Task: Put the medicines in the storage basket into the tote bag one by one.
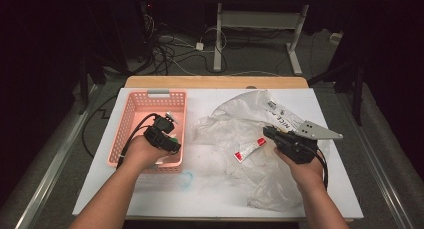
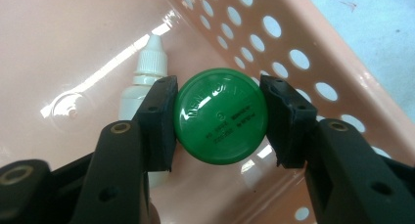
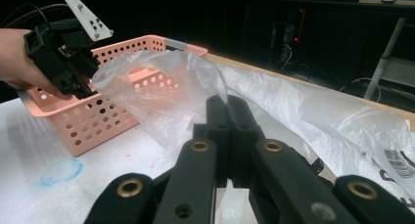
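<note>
My left gripper (image 2: 219, 117) reaches down into a pink perforated basket (image 1: 150, 94), its pads pressed on both sides of a round green lidded container (image 2: 220, 94). A small white dropper bottle (image 2: 147, 70) lies on the basket floor just behind the left pad. In the high view the left gripper (image 1: 171, 139) sits at the basket's near right corner. My right gripper (image 3: 228, 102) has its jaws together, pinching a fold of a clear plastic bag (image 3: 161, 87) that rises from the tips. In the high view the right gripper (image 1: 267, 132) is at the bag's (image 1: 235, 120) right side.
A red and white tube (image 1: 250, 149) lies on the bag between the hands. The white tabletop (image 1: 210, 194) carries a blue smudge (image 1: 186, 179) near the basket's front. In the right gripper view the basket (image 3: 88, 121) stands at the left, with the other hand's gripper (image 3: 63, 67) over it.
</note>
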The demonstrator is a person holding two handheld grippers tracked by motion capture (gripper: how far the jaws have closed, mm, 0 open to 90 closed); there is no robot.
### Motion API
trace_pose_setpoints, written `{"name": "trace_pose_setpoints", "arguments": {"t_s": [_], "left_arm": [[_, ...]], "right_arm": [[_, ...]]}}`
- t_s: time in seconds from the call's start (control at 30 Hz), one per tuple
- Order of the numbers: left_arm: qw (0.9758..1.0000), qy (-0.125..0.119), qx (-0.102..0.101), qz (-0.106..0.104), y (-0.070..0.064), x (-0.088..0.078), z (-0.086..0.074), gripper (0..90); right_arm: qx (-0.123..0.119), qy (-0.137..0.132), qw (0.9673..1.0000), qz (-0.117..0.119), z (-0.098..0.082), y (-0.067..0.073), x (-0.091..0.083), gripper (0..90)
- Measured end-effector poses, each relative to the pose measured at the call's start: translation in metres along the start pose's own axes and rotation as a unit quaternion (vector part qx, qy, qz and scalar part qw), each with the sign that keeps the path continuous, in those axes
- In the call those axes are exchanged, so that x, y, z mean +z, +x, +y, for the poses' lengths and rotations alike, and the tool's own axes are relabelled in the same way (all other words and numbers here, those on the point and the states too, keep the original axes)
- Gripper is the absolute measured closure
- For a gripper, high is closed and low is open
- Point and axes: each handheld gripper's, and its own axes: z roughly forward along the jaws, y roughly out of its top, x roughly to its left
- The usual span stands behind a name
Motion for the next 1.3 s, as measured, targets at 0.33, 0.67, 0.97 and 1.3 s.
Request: {"name": "trace_pose_setpoints", "arguments": {"t_s": [0.33,0.67,0.97,1.3], "left_arm": [[0.9998,-0.02,0.005,0.007,-0.003,-0.008,-0.002,50.0],[0.9981,-0.061,0.001,-0.007,-0.007,-0.023,-0.012,50.0],[0.9921,-0.125,-0.005,-0.008,-0.014,-0.033,-0.037,50.0],[0.9806,-0.194,-0.023,-0.009,-0.021,-0.037,-0.059,50.0]], "right_arm": [[-0.001,-0.001,1.0,0.0,0.0,0.0,-0.001,90.0],[0.001,-0.003,1.0,0.001,0.0,0.0,-0.001,90.0],[0.001,-0.003,1.0,0.001,0.0,-0.001,-0.001,90.0],[0.0,-0.002,1.0,0.0,0.0,0.001,0.0,90.0]]}}
